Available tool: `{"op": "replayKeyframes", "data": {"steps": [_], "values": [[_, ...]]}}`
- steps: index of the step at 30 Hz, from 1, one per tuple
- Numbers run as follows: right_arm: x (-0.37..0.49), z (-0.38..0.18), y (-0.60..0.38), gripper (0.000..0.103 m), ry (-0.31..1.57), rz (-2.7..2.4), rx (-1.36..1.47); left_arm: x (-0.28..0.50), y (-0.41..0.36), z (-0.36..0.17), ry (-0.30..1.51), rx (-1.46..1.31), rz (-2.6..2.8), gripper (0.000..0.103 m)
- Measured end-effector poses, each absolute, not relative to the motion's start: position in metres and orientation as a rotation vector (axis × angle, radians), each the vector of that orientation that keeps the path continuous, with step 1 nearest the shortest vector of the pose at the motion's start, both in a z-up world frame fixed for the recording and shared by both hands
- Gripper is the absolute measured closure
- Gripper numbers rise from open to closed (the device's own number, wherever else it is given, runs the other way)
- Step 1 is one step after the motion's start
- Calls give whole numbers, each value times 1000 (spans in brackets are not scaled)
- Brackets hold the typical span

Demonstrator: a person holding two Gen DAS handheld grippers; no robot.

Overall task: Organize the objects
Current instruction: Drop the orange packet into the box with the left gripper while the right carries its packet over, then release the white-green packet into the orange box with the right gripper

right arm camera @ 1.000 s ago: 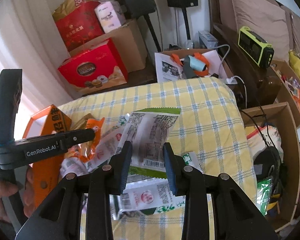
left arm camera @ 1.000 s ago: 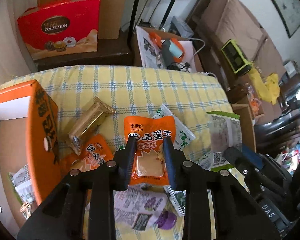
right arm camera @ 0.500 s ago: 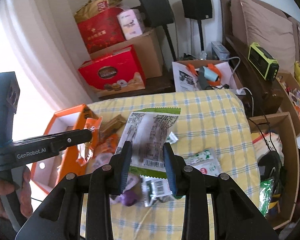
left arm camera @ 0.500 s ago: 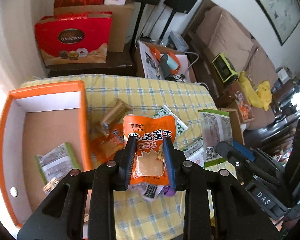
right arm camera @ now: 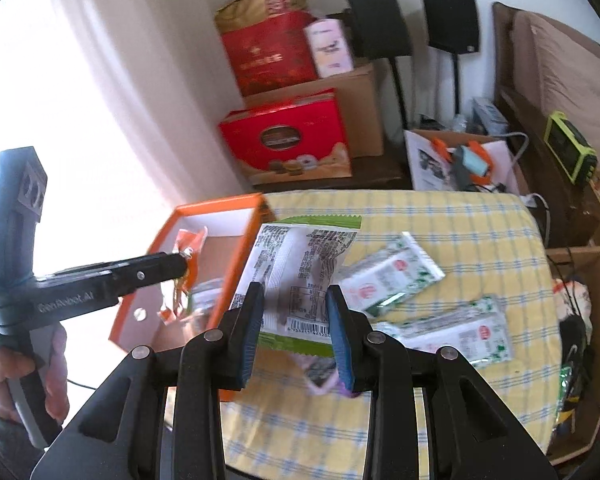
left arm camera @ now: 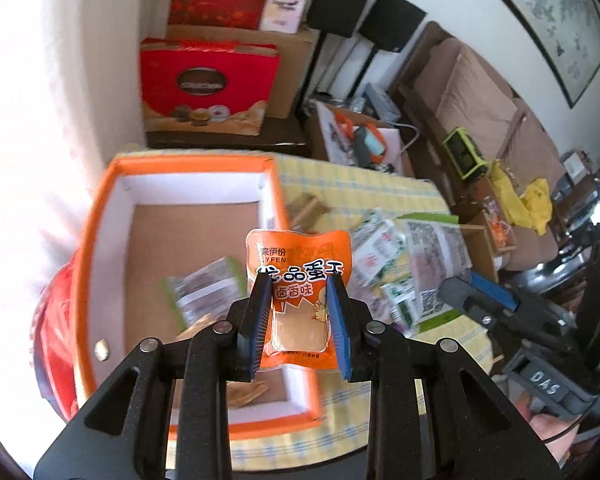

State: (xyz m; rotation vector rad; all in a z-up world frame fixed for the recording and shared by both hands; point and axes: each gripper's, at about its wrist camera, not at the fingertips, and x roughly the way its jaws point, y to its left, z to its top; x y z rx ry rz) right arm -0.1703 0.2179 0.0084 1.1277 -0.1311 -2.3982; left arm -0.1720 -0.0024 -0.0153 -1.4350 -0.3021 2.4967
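Note:
My left gripper [left arm camera: 299,304] is shut on an orange snack packet [left arm camera: 300,264] and holds it above the right side of the open orange box [left arm camera: 96,240]. The same gripper [right arm camera: 180,266] shows in the right wrist view, with the orange packet [right arm camera: 188,248] over the box [right arm camera: 220,204]. My right gripper [right arm camera: 294,312] is shut on a white and green snack packet [right arm camera: 300,264], held above the yellow checked table [right arm camera: 460,216] just right of the box. A green-edged packet [left arm camera: 204,284] lies inside the box.
Several white and green packets [right arm camera: 392,276] and a purple packet [right arm camera: 320,372] lie on the table. A gold bar packet [left arm camera: 308,208] lies next to the box. Red gift boxes [left arm camera: 208,88] and cardboard boxes stand behind the table. A brown side box [right arm camera: 580,320] stands at the right.
Both grippers have risen and moved left with their packets. The orange packet now hangs over the box, and the white and green packet is nearer to it.

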Motion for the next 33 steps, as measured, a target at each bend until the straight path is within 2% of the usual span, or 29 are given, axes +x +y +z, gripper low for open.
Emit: {"op": "replayKeyframes", "data": {"steps": [12, 19, 25, 29, 32, 33], "values": [[-154, -10, 143, 71, -25, -2268, 1142, -159, -61, -38, -348, -1540, 2564, 78], [-145, -18, 113, 71, 50, -2239, 1138, -155, -73, -36, -379, -1541, 2579, 77], [-144, -21, 104, 68, 35, -2198, 1128, -156, -76, -33, -395, -1540, 2584, 76], [-143, -20, 105, 68, 38, -2205, 1137, -156, -75, -32, -401, -1538, 2582, 66], [-146, -17, 115, 68, 15, -2222, 1137, -156, -73, -32, -408, -1534, 2574, 63], [-147, -15, 119, 68, 9, -2232, 1136, -157, -71, -32, -408, -1537, 2568, 58]]}}
